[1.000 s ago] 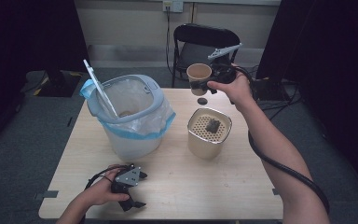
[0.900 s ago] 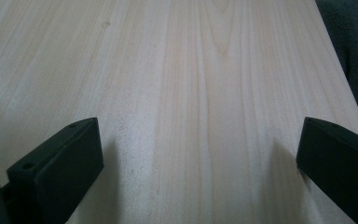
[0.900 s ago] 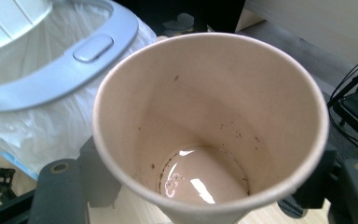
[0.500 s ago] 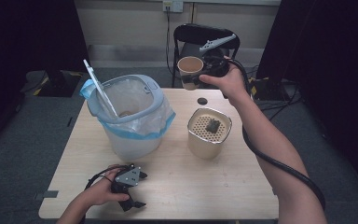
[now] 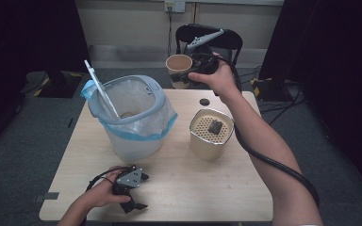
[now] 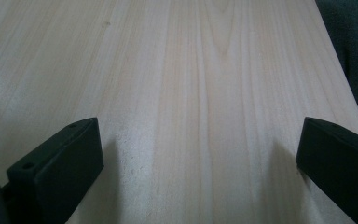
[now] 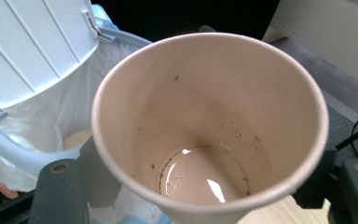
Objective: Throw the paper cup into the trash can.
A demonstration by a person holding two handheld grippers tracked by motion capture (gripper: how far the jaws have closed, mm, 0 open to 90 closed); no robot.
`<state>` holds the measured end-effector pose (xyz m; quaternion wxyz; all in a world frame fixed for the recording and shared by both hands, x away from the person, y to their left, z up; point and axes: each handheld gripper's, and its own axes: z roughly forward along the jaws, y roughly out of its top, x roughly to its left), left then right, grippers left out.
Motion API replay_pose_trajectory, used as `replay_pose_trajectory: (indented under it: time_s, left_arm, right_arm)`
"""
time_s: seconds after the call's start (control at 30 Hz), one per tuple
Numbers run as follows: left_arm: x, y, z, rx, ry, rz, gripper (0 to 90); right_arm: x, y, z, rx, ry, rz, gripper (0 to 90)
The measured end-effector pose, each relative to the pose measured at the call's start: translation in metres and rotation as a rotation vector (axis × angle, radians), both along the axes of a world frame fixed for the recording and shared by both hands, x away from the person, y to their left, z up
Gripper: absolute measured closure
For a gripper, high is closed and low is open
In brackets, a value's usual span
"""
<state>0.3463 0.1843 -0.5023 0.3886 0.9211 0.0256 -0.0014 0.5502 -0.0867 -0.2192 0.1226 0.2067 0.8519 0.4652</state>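
Note:
A tan paper cup (image 5: 179,66) hangs in the air above the table's far edge, to the right of the bin, with my right gripper (image 5: 188,75) shut on its side. In the right gripper view the cup (image 7: 242,107) stands upright between the jaws with a little pale liquid (image 7: 205,179) at its bottom and dark specks on its wall. My right gripper (image 7: 205,186) has a jaw on each side of the cup. My left gripper (image 5: 142,192) rests on the table near the front edge, open. Between its jaws (image 6: 200,154) there is bare wood.
A pale blue bin (image 5: 122,94) lined with a clear bag stands at mid-left of the wooden table (image 5: 207,188), its white lid (image 7: 37,42) raised. A beige container (image 5: 211,132) with a perforated top carries a dark lump. A small black disc (image 5: 204,101) lies behind it.
My right gripper has carried the cup to the left and slightly up, closer to the bin. The left gripper has stayed put.

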Motion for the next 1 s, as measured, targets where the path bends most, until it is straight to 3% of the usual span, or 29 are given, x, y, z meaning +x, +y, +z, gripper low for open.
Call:
replay_pose_trajectory:
  time_s: [0.33, 1.0]
  left_arm:
    - [0.000, 0.000, 0.000, 0.000, 0.000, 0.000, 0.0]
    - [0.000, 0.000, 0.000, -0.001, 0.000, 0.000, 0.0]
  right_arm:
    - [-0.003, 0.021, 0.006, 0.002, -0.005, 0.033, 27.0]
    - [-0.009, 0.071, -0.001, 0.024, 0.010, 0.113, 27.0]
